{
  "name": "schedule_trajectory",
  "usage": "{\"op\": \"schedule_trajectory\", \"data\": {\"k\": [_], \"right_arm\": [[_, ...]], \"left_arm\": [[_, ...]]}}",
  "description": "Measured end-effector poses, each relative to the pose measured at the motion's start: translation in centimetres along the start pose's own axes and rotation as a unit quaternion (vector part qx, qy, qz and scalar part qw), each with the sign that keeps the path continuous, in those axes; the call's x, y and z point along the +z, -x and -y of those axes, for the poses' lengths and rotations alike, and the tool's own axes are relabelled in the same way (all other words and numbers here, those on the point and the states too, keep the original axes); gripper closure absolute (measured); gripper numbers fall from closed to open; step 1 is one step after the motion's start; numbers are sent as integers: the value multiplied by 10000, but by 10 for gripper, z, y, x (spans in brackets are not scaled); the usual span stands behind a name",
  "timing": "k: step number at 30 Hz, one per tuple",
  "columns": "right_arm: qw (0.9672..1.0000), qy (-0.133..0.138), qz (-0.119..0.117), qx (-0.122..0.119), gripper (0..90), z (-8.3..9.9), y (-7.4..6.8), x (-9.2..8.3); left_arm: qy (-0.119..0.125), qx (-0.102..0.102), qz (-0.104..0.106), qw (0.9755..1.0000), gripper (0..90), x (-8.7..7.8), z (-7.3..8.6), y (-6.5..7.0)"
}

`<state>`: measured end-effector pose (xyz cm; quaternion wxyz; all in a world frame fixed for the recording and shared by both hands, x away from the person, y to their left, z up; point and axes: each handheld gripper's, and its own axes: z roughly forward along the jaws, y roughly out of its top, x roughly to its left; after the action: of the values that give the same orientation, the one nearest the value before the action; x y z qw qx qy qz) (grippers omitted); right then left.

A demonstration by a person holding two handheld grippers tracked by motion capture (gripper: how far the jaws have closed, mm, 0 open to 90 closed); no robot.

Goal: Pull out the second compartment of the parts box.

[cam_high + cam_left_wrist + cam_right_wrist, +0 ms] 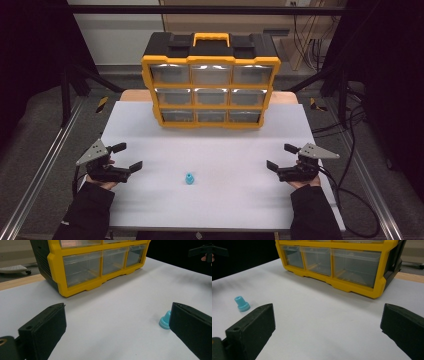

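Two grippers held wide, empty: left gripper (pixel 126 156) lower left, right gripper (pixel 281 156) lower right. Blue cap (pixel 190 178) seen upright on table (pixel 150 130), lower centre. Drawer box (pixel 210 80) at upper centre.

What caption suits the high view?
Two open grippers, left and right, flank a small blue cap before a yellow drawer organizer.

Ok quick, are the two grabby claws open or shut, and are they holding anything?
Left gripper: open, holding nothing.
Right gripper: open, holding nothing.
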<state>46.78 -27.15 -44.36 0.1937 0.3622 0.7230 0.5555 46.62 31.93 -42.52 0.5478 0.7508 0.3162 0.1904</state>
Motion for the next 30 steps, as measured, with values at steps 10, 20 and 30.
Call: {"op": "schedule_trajectory", "data": {"k": [10,20,30], "right_arm": [[10000,-73,-18,-24,3,1,0,2],[9999,-85,-26,-53,3,1,0,2],[9999,-147,-34,-52,2,1,-1,3]], "left_arm": [[-50,18,-9,10000,9,2,0,1],[-43,25,-2,10000,9,6,-5,4],[-61,101,-31,9999,9,12,-14,9]]}}
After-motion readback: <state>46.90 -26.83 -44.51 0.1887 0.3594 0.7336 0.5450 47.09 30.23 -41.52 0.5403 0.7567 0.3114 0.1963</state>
